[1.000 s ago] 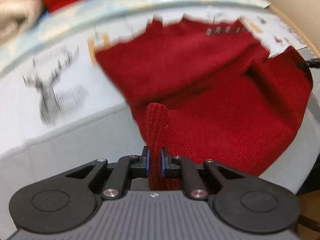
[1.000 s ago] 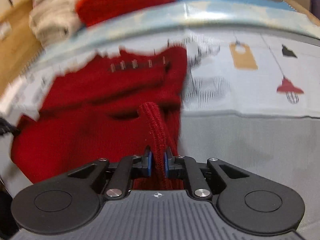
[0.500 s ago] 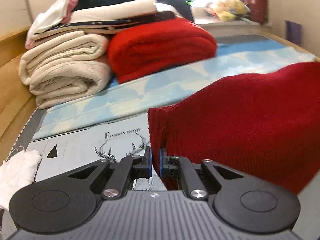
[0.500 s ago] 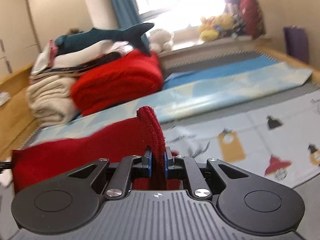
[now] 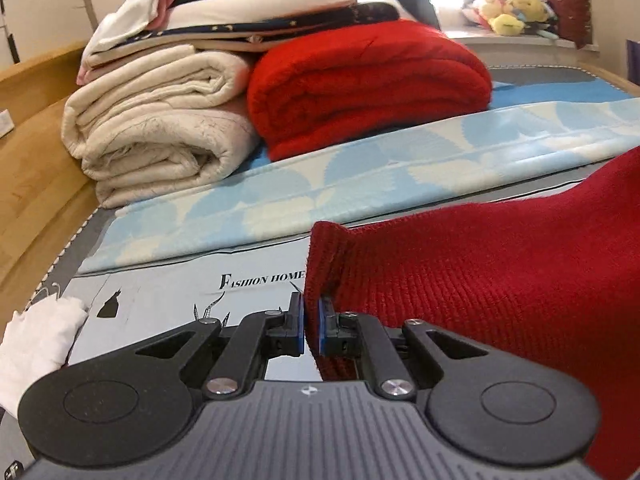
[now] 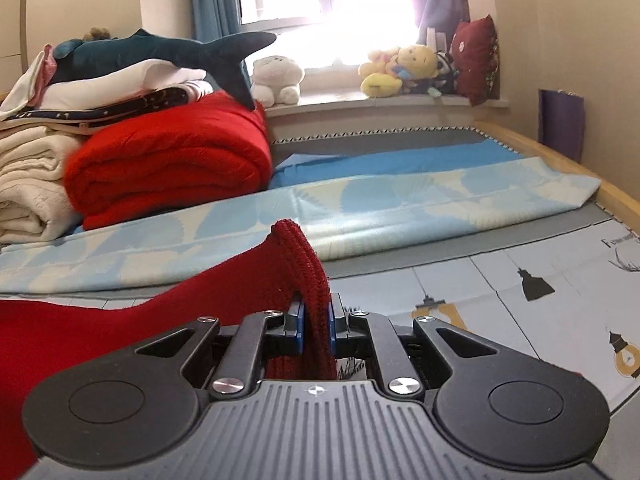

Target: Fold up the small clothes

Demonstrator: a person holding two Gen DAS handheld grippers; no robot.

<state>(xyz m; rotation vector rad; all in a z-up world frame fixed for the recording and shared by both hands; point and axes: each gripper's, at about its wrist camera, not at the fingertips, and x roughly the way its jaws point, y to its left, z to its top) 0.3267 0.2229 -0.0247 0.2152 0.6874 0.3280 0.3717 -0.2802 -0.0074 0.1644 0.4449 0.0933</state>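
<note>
Left claw clamped on ribbed edge of dark red knit garment; pads nearly together, fabric pinched between. Right claw clamped on opposite ribbed edge, same garment. Garment hangs raised between both claws above printed bed sheet. Folded red blanket and cream bedding stacked behind.

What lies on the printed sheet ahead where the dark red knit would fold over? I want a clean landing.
Nothing visible blocks it. Both grippers, left and right, pinch the dark red knit; the printed sheet ahead looks bare. A white cloth lies off left.
</note>
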